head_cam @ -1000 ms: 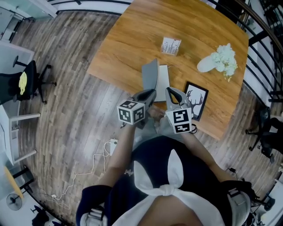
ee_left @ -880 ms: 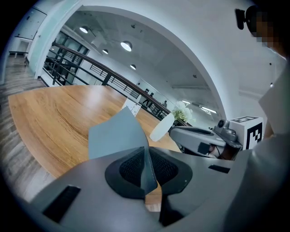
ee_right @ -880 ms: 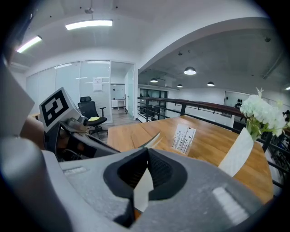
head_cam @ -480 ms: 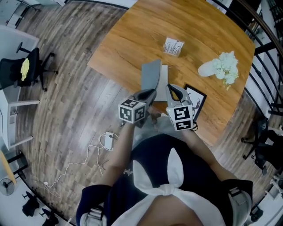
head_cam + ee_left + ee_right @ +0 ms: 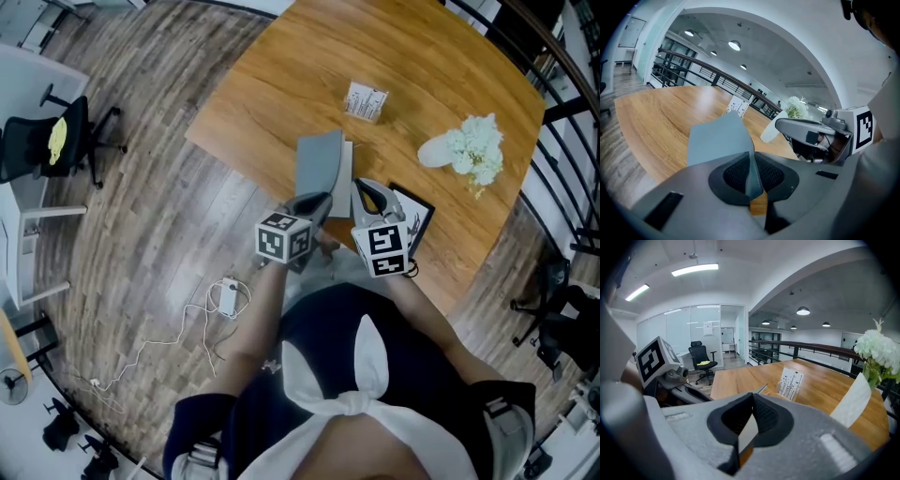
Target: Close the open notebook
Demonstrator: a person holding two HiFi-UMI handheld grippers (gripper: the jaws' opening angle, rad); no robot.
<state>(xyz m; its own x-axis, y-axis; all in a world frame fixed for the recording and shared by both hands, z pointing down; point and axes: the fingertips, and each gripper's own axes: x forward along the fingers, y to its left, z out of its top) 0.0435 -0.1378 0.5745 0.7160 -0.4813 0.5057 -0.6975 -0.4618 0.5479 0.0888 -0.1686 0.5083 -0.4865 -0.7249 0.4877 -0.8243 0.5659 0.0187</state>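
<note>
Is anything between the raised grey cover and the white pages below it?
No loose object. Only the right gripper, shut on the near edge of the white pages, seems to lie where the grey cover in the left gripper lands.

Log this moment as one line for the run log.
left gripper: shut on grey cover, raised | right gripper: shut on white page | notebook: partly open on table
</note>
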